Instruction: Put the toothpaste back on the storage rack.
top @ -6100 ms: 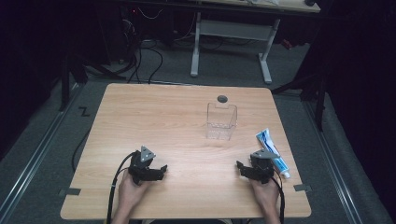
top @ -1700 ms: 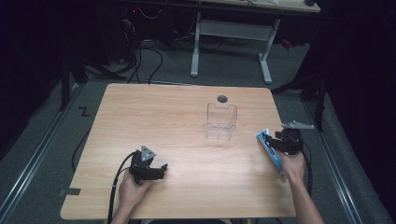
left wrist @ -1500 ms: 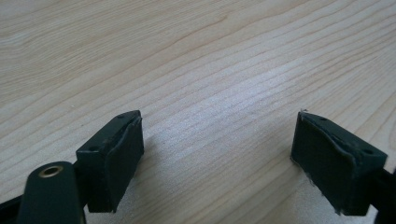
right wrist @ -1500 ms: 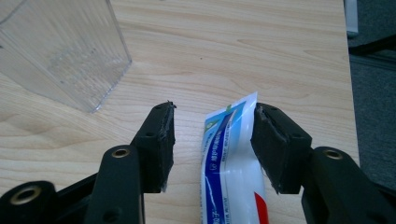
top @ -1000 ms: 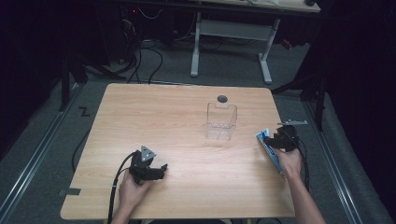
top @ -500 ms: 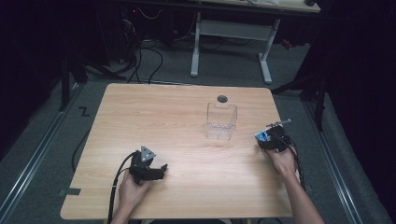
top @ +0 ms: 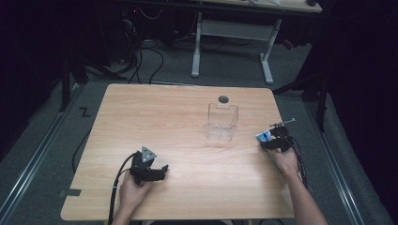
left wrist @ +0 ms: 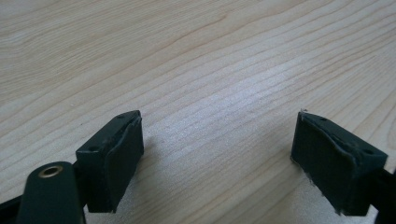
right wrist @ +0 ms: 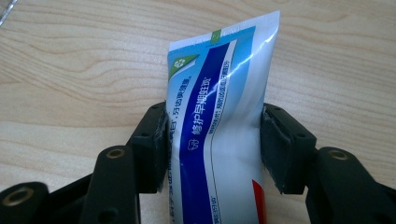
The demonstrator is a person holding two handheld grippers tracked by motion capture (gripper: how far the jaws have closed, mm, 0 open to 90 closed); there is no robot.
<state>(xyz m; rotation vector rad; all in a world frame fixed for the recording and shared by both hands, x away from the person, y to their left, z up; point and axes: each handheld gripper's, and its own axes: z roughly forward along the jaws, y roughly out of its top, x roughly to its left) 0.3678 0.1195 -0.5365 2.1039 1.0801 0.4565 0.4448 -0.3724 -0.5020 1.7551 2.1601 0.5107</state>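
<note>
Right tongs (right wrist: 212, 140) just closed, lifting toothpaste tube (right wrist: 219, 107) — recycling mark — left tongs (left wrist: 217, 163) spread.

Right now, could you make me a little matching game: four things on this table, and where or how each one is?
1 toothpaste tube
2 clear box
3 left claw
4 dark round hole

a open over bare wood
b between the right claw's pads
c in the tabletop near the far edge
d standing upright, mid-table

Pairs: 1-b, 2-d, 3-a, 4-c
</note>
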